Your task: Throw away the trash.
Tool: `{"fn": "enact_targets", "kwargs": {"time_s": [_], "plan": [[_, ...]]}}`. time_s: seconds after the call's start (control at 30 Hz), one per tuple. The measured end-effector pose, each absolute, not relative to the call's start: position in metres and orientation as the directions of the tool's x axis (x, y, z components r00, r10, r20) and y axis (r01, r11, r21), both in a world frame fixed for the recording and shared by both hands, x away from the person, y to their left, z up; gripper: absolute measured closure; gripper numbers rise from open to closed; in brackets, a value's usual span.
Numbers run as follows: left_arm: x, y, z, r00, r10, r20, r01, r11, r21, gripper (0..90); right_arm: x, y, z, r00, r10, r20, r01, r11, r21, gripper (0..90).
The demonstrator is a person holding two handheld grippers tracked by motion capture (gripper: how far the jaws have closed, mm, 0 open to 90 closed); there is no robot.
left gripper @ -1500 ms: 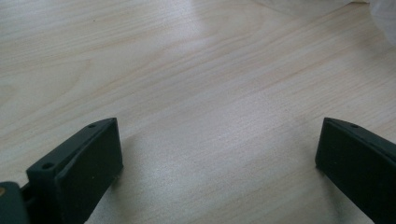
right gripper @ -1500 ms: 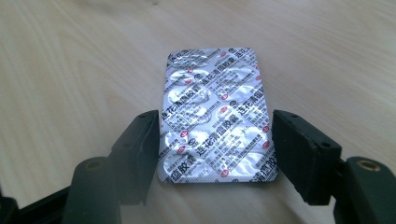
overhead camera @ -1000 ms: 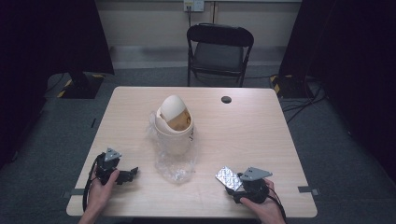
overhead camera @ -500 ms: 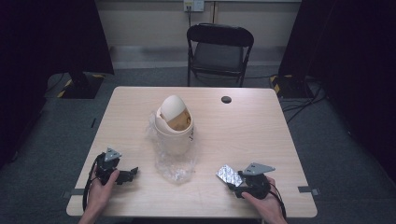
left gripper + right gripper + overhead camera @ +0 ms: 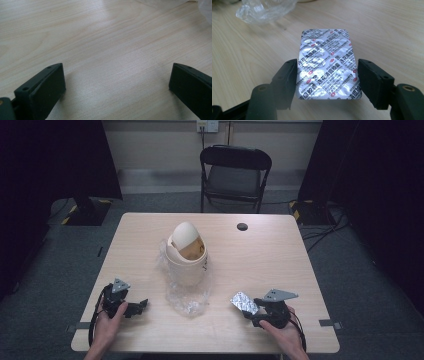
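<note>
One pill sheet (image 5: 328,65), near table (image 5: 280,255) edge, pinched edgewise by right gripper (image 5: 327,75) (thin hold); may buckle or slip if squeezed carelessly. Left gripper (image 5: 116,82): jaws apart, empty.

One blister pack (image 5: 327,65), one bin (image 5: 187,255), one plastic bag (image 5: 187,297), two grippers.
</note>
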State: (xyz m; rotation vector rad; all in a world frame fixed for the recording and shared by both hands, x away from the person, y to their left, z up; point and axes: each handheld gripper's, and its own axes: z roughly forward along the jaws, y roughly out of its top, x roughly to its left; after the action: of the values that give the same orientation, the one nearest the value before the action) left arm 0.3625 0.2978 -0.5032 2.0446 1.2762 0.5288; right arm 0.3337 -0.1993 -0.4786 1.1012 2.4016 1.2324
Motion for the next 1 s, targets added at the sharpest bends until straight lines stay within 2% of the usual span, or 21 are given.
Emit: {"fn": "enact_targets", "kwargs": {"time_s": [0.37, 1.0], "plan": [[0.363, 0.298, -0.503, 0.444, 0.896, -0.006, 0.629, -0.307, 0.714, 0.0, 0.348, -0.176, -0.454, -0.731, 0.669, 0.135, 0.479, 0.362, 0.800, 34.4], [0.362, 0.298, -0.503, 0.441, 0.897, -0.004, 0.629, -0.306, 0.715, 0.1, 0.373, -0.162, -0.424, -0.763, 0.633, 0.133, 0.435, 0.351, 0.829, 34.4]]}}
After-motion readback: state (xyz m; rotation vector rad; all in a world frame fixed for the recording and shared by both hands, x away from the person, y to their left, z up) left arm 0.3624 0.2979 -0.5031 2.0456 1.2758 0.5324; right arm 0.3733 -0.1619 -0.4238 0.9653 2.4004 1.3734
